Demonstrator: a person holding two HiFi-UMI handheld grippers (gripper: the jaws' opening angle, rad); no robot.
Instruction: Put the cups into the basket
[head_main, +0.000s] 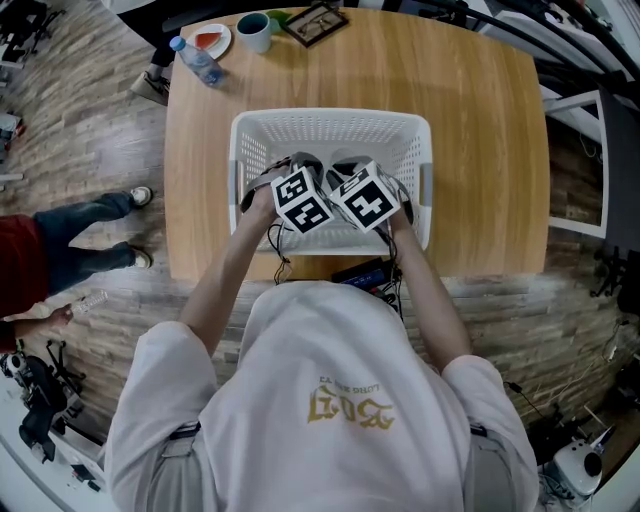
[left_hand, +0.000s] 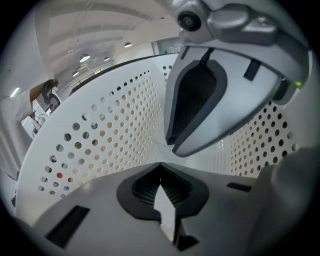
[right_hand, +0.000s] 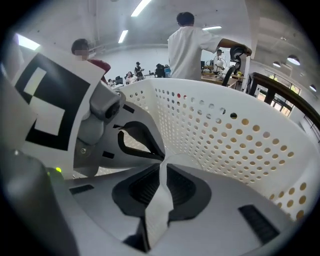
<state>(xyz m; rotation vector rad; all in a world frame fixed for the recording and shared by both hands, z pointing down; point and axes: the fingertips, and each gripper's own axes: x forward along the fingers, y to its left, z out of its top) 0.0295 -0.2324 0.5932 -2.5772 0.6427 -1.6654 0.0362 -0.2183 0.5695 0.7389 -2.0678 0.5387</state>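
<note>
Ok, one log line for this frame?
left gripper: shut, empty | right gripper: shut, empty | both: inside basket | cup: on table, far edge

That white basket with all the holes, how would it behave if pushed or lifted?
The basket is probably light for its size: its walls look like thin plastic full of holes. Pushed on the smooth wooden table, it would likely slide rather than tip, being wide and low. Its walls may flex a little when lifted.

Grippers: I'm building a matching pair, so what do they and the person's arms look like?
The left gripper and right gripper are light grey shells with black ribbed pads. Each carries a white cube with black square markers; black cables trail back. Short white sleeves.
</note>
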